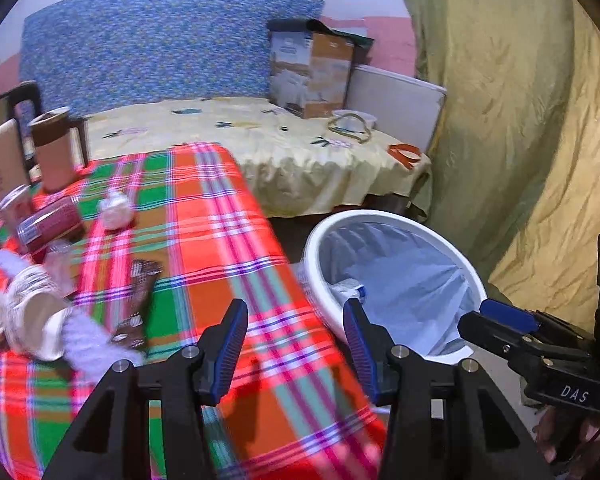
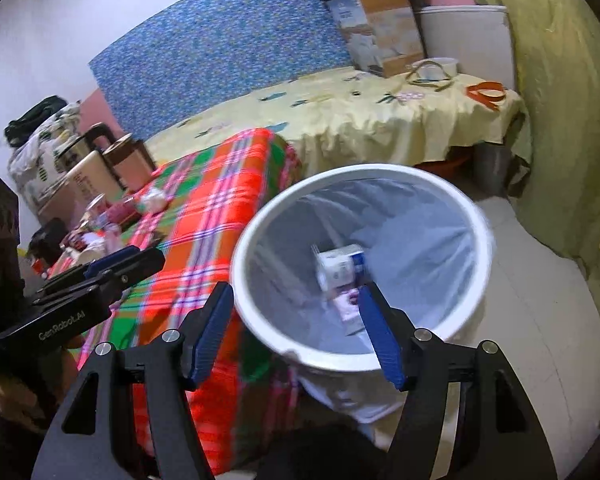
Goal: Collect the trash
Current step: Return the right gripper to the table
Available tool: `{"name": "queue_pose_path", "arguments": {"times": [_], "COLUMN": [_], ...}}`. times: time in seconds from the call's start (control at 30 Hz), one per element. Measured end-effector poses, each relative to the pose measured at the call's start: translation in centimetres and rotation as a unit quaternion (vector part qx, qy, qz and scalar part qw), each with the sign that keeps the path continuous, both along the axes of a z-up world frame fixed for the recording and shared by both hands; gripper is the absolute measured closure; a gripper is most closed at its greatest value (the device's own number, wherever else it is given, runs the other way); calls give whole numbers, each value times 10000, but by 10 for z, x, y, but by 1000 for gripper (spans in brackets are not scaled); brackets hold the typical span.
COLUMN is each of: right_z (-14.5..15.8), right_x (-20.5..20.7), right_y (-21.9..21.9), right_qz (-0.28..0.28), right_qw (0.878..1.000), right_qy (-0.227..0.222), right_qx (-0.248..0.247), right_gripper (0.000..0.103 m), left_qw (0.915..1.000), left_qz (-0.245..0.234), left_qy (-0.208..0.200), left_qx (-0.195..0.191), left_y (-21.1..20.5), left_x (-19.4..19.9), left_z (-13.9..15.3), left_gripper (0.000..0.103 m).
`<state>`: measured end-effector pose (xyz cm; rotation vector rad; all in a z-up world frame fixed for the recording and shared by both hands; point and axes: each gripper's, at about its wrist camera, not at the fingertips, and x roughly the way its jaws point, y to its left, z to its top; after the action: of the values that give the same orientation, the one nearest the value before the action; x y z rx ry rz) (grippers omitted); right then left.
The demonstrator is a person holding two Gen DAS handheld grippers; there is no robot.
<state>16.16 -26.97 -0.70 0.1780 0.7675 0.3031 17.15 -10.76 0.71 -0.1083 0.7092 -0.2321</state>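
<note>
Beside the bench, on the pale floor, stands the white bin (image 2: 476,216), lined with a light bag; you see a small white-and-blue carton (image 2: 342,266) lying inside it, with a second pinkish packet (image 2: 348,302) just below, partly hidden by your right tool's finger. Your right tool (image 2: 296,330) hangs over the near rim of the bin with its jaws opening and nothing between the blue pads. Your left tool (image 1: 296,344) is over the bench edge next to the bin, jaws spread wide and empty; in the left wrist view the right tool (image 1: 504,320) shows at the far right, above the bin's rim. Further trash lies on the red, green and pink plaid cloth (image 1: 220,220) covering the bench: a dark brown wrapper (image 1: 138,296), a crumpled white wad (image 1: 116,208), a red can (image 1: 50,222) on its side, and a blurred heap of pale paper and plastic (image 1: 32,312) at the left edge. A brown lidded cup (image 1: 54,148) stands upright at the bench's far corner. Beyond the bench you see a bed with a yellow sheet (image 1: 260,152), a cardboard box (image 1: 312,76) on it, and a blue patterned headboard (image 1: 160,44).
</note>
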Motion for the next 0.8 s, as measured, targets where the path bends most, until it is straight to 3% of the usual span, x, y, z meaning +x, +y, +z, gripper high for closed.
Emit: {"name": "queue_pose_path", "arguments": {"times": [0.47,0.8], "right_z": [-2,-4], "right_x": [-14,-17], "right_y": [68,107], "right_qz": [1082,1564], "right_qw": [9941,9877], "right_qy": [-27,23], "right_qx": [13,-5], "right_gripper": [37,39], "left_qw": [9975,9927], "left_qz": [705,1204], "left_qy": [6,-54], "left_qx": [19,37], "left_y": [79,130], "left_x": [-55,-79], "left_z": [-7,-11], "left_gripper": [54,54]}}
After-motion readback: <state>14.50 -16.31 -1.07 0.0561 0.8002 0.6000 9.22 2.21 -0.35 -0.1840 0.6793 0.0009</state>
